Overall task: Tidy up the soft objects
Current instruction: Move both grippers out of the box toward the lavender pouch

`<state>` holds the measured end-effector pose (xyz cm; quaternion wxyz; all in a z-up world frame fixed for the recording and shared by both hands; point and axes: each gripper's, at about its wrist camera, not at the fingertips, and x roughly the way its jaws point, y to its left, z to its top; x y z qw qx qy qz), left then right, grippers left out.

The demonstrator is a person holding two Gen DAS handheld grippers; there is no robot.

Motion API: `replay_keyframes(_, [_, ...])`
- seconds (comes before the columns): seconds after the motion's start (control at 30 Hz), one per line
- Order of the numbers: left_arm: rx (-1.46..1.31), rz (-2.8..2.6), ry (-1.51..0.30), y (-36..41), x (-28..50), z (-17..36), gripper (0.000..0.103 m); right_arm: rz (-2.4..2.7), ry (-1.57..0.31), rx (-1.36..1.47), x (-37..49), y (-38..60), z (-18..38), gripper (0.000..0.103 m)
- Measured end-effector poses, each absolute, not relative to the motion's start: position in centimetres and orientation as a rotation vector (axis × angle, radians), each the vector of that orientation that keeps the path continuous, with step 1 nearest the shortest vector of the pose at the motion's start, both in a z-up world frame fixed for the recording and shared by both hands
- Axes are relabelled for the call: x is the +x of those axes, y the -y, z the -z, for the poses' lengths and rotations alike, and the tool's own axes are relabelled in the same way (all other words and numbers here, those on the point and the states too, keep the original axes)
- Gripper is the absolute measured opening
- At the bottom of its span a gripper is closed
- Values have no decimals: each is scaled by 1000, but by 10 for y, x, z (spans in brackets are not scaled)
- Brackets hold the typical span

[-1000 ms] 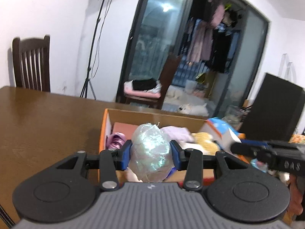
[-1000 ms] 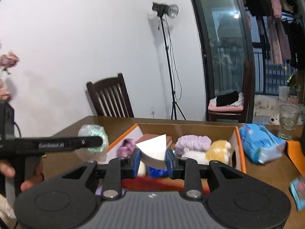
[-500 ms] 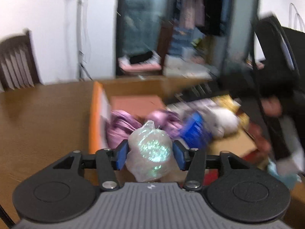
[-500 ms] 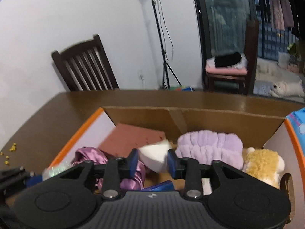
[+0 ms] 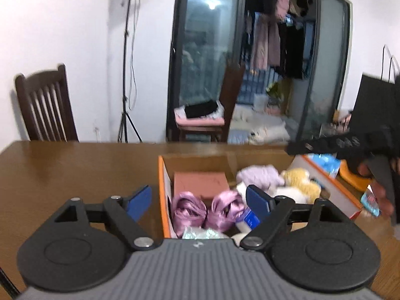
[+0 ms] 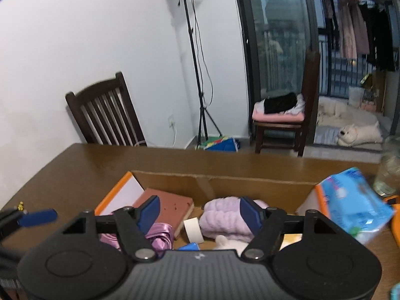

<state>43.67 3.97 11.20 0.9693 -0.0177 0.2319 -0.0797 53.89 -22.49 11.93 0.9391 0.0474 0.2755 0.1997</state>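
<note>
A cardboard box with an orange rim [image 5: 161, 187] [image 6: 117, 187] sits on the brown table and holds several soft things. My left gripper [image 5: 198, 200] hangs over its near left corner; its jaws are opening with nothing between them. The iridescent plastic wad [image 5: 200, 233] lies in the box just below. My right gripper [image 6: 200, 212] is over the box, its jaws also opening and empty. The white wedge sponge [image 6: 193, 230] lies loose beneath it, beside a lilac fluffy cloth [image 6: 225, 220], a brown sponge block [image 6: 172, 205] and purple satin scrunchies [image 5: 187, 210].
A blue tissue pack [image 6: 355, 200] leans at the box's right end, with a glass [image 6: 390, 175] and an orange item [image 6: 396, 220] beyond. A yellow plush [image 5: 300, 182] lies in the box. A dark chair [image 5: 45, 105] stands behind the table.
Both grippers opened wide. The left let go of the iridescent wad and the right let go of the white wedge; both things now lie in the box.
</note>
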Motion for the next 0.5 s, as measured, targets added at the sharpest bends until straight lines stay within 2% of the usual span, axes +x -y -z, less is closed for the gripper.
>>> replay_keyframes(0.23, [-22,161,-367,-32,359,-145,90,-392,-441,47,444,262,-149,77])
replay_keyframes(0.5, [-62,181,-360,-10,262,-114,93,-346,-367,27,320,292,-110,77])
